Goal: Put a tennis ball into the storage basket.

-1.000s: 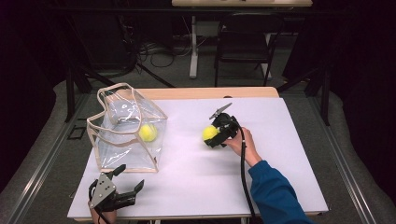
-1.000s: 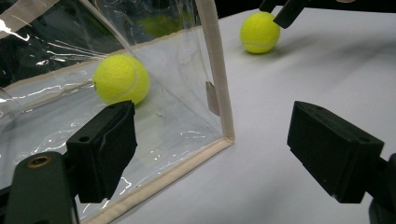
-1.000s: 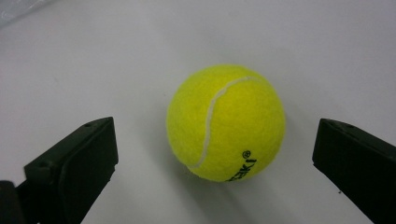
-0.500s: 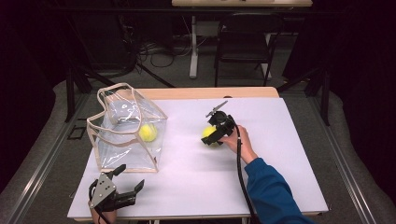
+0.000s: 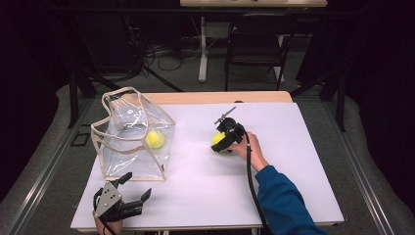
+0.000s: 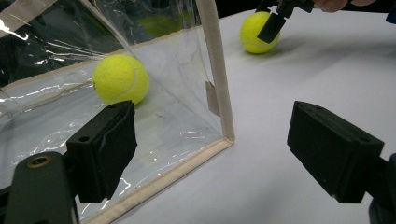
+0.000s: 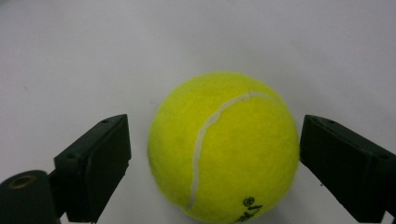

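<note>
White table (image 5: 303, 161) surface; wooden edge strip (image 5: 215, 97) along its far side; black chair (image 5: 254, 46) and white desk leg (image 5: 202, 49) beyond, on grey floor (image 5: 372, 147).

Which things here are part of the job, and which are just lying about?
In the job:
- tennis ball between the right tool's jaws, which have just been closing
- clear bag
- second ball inside it

Lying about:
- left tool, open
- chair

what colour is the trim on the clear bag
Beige, like cream fabric tape along the clear bag's edges; it shows best in the left gripper view.
</note>
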`<state>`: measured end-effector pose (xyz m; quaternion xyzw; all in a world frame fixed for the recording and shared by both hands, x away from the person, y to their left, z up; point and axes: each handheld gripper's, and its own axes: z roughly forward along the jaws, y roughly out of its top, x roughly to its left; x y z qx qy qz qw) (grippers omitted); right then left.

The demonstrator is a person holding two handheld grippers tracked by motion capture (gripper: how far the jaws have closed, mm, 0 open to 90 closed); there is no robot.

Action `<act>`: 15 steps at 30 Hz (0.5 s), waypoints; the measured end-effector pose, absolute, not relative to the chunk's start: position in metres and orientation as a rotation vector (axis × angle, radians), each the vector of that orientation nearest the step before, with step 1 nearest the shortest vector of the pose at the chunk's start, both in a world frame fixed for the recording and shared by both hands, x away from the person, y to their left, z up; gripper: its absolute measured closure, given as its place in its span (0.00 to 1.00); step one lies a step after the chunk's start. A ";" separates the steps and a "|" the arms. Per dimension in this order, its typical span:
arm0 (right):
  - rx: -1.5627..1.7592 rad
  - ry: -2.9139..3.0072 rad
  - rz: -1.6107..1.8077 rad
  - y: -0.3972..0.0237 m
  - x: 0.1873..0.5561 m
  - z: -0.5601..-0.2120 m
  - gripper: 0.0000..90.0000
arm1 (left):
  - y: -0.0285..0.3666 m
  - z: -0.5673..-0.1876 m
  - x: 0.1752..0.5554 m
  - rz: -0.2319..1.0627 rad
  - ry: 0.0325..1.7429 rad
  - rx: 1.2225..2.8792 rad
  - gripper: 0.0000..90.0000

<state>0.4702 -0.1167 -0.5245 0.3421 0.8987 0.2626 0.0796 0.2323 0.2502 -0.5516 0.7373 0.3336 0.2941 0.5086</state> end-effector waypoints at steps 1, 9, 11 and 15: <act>1.024 2.689 0.788 -0.117 0.470 -0.525 0.09 | 0.250 -0.552 0.232 0.709 0.803 1.776 0.18; 1.030 2.688 0.756 -0.115 0.470 -0.525 0.22 | 0.250 -0.551 0.232 0.707 0.802 1.779 0.18; 1.048 2.676 0.752 -0.115 0.470 -0.526 0.24 | 0.250 -0.552 0.232 0.706 0.802 1.778 0.18; 1.064 2.668 0.766 -0.118 0.471 -0.526 0.27 | 0.250 -0.551 0.232 0.707 0.802 1.777 0.18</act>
